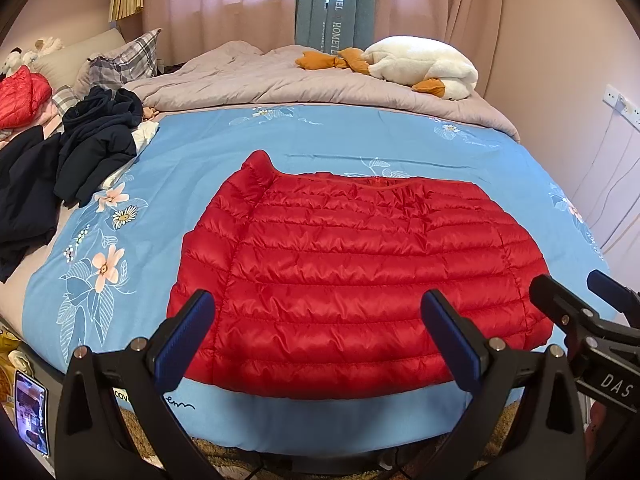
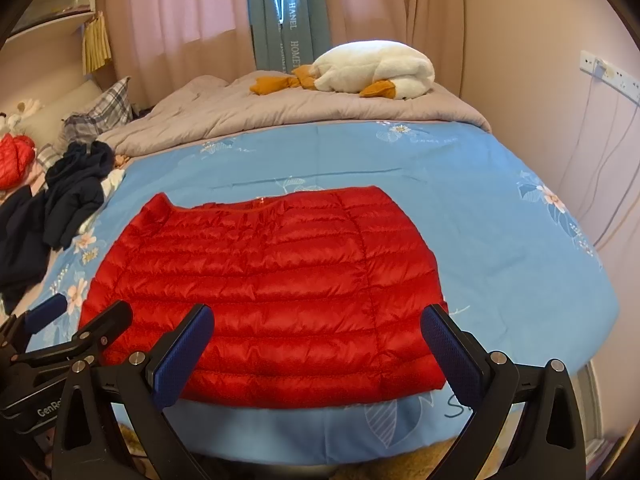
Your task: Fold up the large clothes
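A red quilted down jacket point(image 1: 352, 272) lies flat on the blue floral bed cover point(image 1: 320, 140), collar at the far left, sleeves folded in. It also shows in the right wrist view point(image 2: 264, 292). My left gripper point(image 1: 316, 312) is open and empty, held above the jacket's near edge. My right gripper point(image 2: 318, 326) is open and empty, also over the near edge. The right gripper shows at the lower right of the left wrist view point(image 1: 576, 292). The left gripper shows at the lower left of the right wrist view point(image 2: 84, 312).
A pile of dark clothes point(image 1: 80, 152) and another red jacket point(image 1: 20, 96) lie at the bed's left. A grey duvet point(image 1: 280, 80) and a white plush goose point(image 1: 424, 64) lie at the far end. A wall point(image 1: 580, 80) stands on the right. A phone point(image 1: 30, 416) sits at lower left.
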Action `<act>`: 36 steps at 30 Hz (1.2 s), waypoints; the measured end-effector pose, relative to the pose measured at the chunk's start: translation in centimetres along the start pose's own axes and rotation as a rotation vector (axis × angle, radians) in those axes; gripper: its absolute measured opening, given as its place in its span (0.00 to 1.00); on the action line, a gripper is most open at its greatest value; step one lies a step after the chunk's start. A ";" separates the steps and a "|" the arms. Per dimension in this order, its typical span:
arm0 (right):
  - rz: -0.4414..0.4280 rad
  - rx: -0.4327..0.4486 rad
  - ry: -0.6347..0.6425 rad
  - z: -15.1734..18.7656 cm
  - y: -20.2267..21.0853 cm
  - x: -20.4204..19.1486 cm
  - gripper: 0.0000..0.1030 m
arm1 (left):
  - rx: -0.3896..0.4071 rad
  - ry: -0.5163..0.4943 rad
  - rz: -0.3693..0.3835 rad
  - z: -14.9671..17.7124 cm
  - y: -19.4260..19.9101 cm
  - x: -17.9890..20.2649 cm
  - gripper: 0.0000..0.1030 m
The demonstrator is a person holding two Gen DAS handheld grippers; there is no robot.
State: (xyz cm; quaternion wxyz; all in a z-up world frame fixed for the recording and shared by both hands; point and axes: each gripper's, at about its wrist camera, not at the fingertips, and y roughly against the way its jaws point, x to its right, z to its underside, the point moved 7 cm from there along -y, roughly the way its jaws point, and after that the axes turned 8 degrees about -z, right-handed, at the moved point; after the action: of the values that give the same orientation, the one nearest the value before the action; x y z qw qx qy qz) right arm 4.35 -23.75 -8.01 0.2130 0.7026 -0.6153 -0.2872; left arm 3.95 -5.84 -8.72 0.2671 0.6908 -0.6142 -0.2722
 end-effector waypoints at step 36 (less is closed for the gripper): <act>0.000 -0.005 0.004 0.4 -0.4 -0.5 0.99 | 0.004 0.011 -0.004 0.0 0.2 -0.8 1.00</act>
State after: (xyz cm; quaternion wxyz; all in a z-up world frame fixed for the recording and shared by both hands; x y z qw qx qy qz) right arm 4.32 -23.15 -8.50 0.2161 0.7027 -0.6140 -0.2874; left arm 3.72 -5.12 -8.52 0.2689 0.6940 -0.6119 -0.2677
